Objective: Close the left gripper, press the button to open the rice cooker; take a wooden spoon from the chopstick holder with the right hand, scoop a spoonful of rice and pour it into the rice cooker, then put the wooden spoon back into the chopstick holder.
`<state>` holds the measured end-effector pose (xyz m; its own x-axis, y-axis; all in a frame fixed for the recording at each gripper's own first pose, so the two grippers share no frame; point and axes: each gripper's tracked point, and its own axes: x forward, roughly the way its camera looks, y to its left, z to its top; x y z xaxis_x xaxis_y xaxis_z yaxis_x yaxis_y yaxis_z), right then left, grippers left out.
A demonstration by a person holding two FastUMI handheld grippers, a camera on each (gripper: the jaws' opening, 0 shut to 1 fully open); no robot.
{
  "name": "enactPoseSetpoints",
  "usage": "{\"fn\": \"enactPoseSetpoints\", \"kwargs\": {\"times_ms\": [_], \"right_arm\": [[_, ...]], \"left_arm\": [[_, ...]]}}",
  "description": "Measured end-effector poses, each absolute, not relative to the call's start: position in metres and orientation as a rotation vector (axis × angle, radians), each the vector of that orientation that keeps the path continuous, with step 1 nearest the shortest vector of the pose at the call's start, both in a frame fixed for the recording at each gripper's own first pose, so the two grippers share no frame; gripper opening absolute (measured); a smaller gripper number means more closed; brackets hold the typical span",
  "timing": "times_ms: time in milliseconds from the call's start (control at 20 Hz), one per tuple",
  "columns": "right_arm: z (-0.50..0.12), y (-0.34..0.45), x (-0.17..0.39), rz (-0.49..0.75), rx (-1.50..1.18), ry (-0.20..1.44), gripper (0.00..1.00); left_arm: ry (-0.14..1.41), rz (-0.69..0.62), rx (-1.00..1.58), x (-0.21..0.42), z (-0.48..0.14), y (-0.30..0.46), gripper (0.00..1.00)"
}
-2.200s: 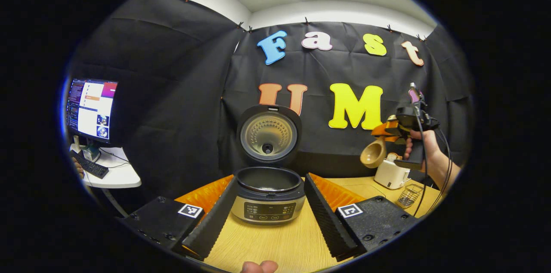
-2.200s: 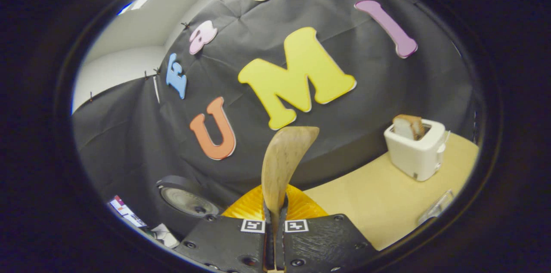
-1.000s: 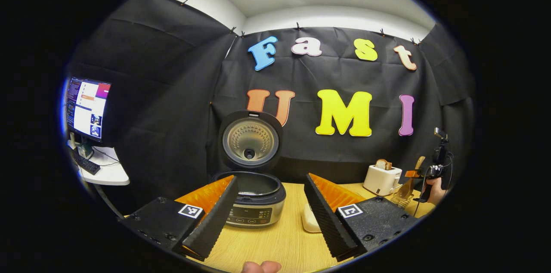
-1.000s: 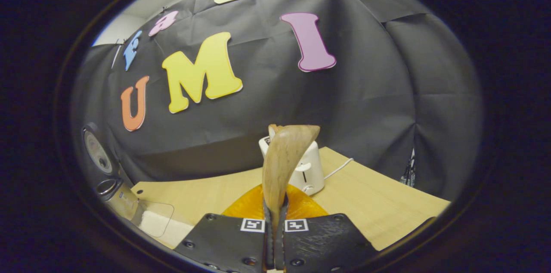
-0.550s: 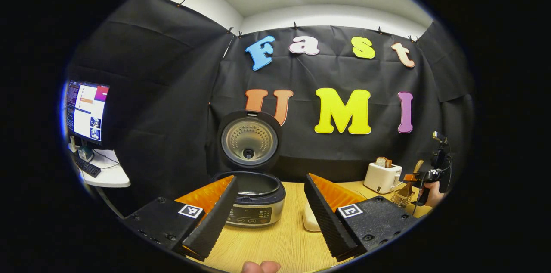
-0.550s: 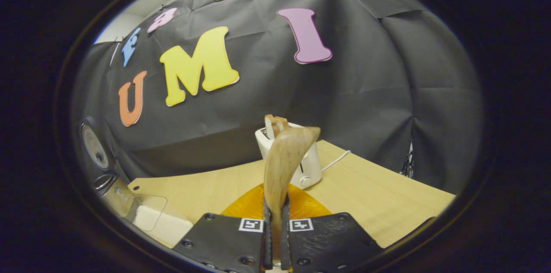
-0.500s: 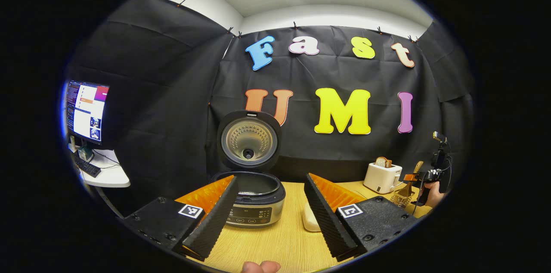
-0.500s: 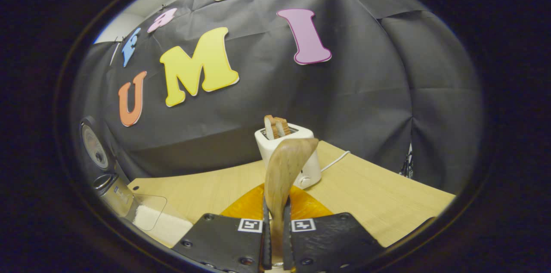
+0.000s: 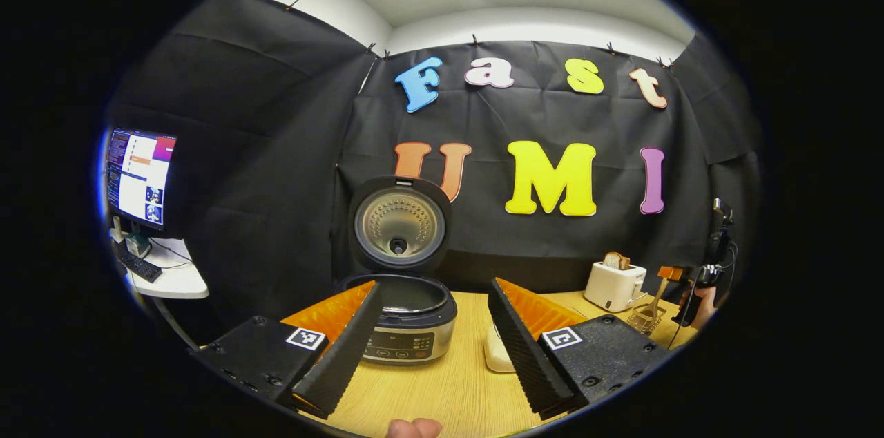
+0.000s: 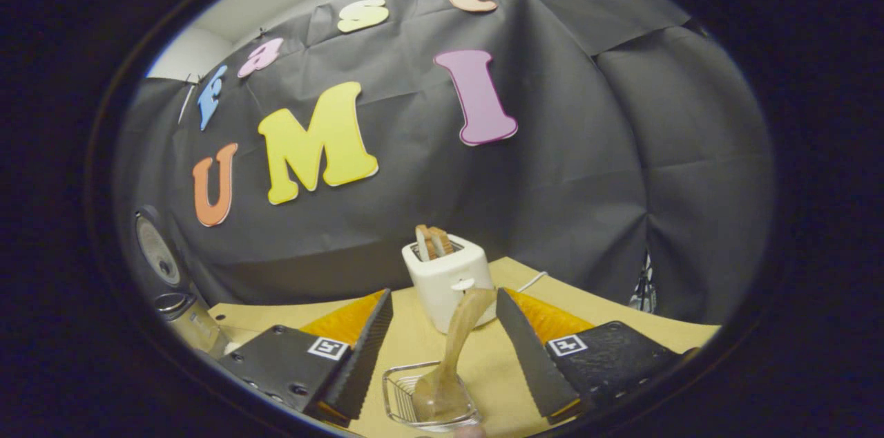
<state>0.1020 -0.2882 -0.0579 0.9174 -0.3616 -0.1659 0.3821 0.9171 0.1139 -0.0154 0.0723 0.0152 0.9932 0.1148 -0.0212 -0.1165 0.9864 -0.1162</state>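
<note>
Fingers [image 10: 512, 348] spread, wooden spoon [image 10: 452, 355] near-upright, handle up

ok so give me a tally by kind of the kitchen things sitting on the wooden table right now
Rice cooker, lid up: 1
Toaster with bread slices in its slots: 1
Wire chopstick holder: 1
Wooden spoon, standing in the holder: 1
White rice container: 1
Total: 5

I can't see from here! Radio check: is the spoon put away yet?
Both grippers open: right gripper, left gripper. Wooden spoon standing in the wire holder, released. Rice cooker lid up. Nothing blocking.
</note>
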Motion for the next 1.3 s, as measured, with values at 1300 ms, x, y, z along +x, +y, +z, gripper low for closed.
{"fn": "enactPoseSetpoints", "kwargs": {"times_ms": [1300], "right_arm": [[-0.018,-0.218,0.0,-0.06,0.017,0.051,0.95]], "left_arm": [[0.076,0.214,0.126,0.255,0.181,0.172,0.96]]}}
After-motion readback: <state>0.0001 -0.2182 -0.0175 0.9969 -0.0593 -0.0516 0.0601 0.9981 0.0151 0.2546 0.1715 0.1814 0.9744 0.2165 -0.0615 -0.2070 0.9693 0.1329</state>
